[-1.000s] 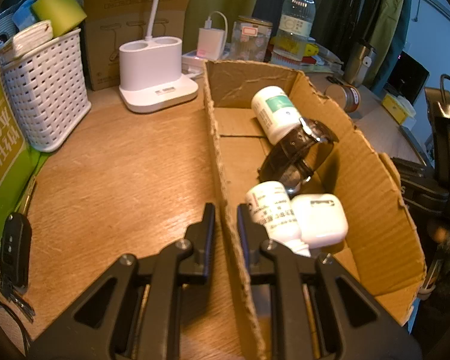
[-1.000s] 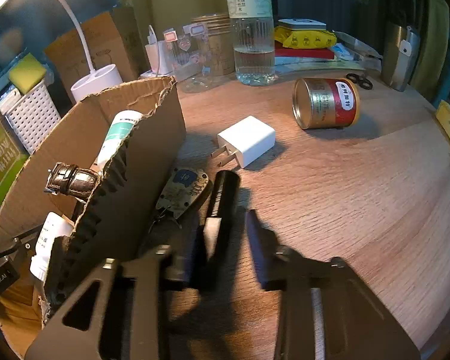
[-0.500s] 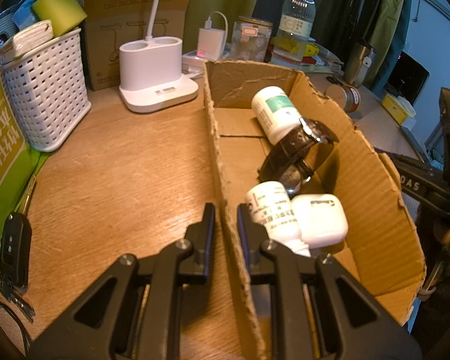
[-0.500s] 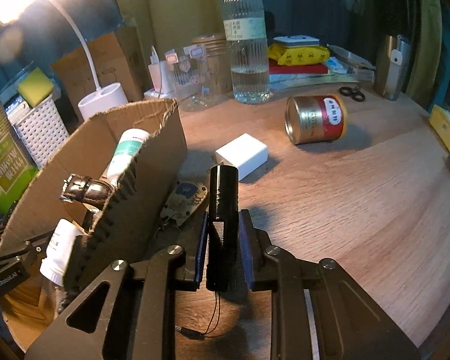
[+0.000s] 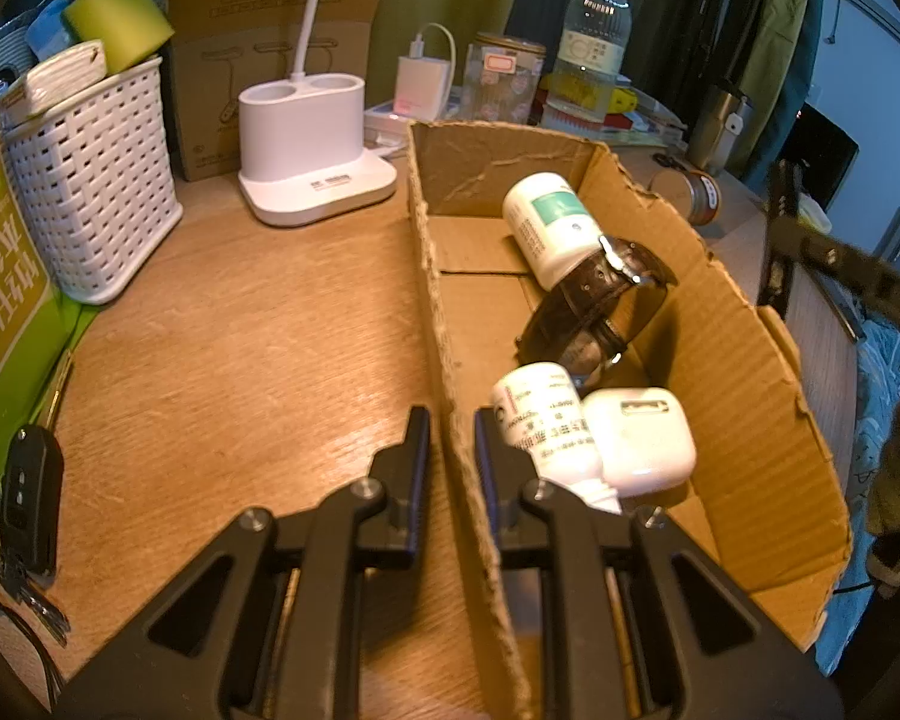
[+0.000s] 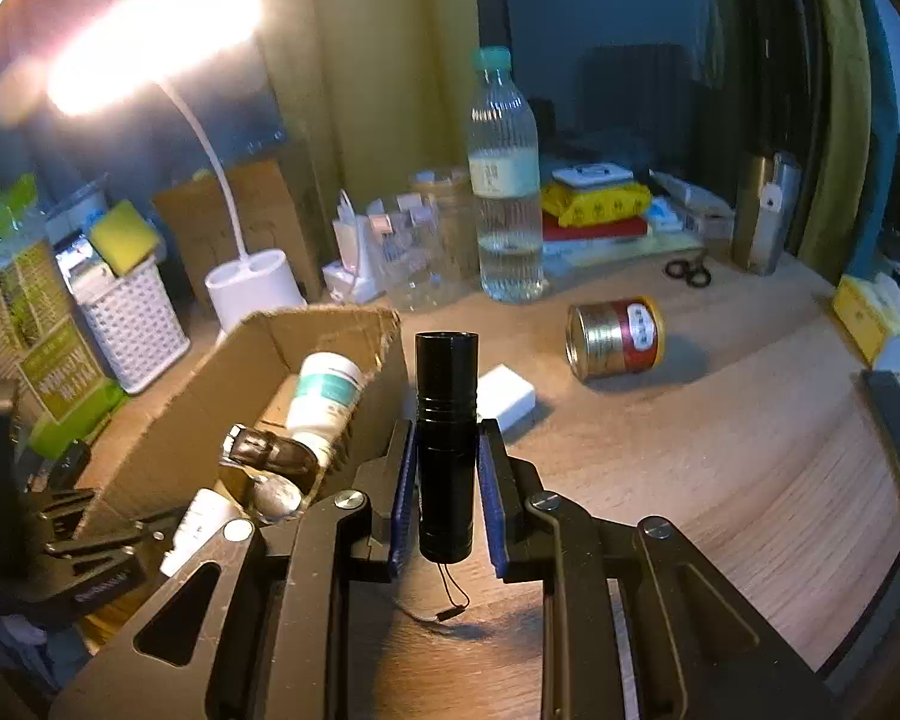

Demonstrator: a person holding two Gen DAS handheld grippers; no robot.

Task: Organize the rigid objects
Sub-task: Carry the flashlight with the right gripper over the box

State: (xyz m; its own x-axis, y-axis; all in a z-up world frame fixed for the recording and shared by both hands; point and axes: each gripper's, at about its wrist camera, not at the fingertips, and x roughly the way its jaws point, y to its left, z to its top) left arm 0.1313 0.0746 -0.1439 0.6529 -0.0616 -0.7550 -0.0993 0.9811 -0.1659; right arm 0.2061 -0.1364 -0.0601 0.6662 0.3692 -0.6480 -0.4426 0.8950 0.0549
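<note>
Black metal, the flashlight looks stiff, smooth and slippery; we grip it mid-barrel in our right claw, lifted off the counter beside the cardboard box. Our left claw pinches that box's wall.

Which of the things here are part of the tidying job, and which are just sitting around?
Job: flashlight in right gripper; cardboard box pinched by left gripper; white charger; red tin.
Lying about: water bottle; lamp base; white basket.
</note>
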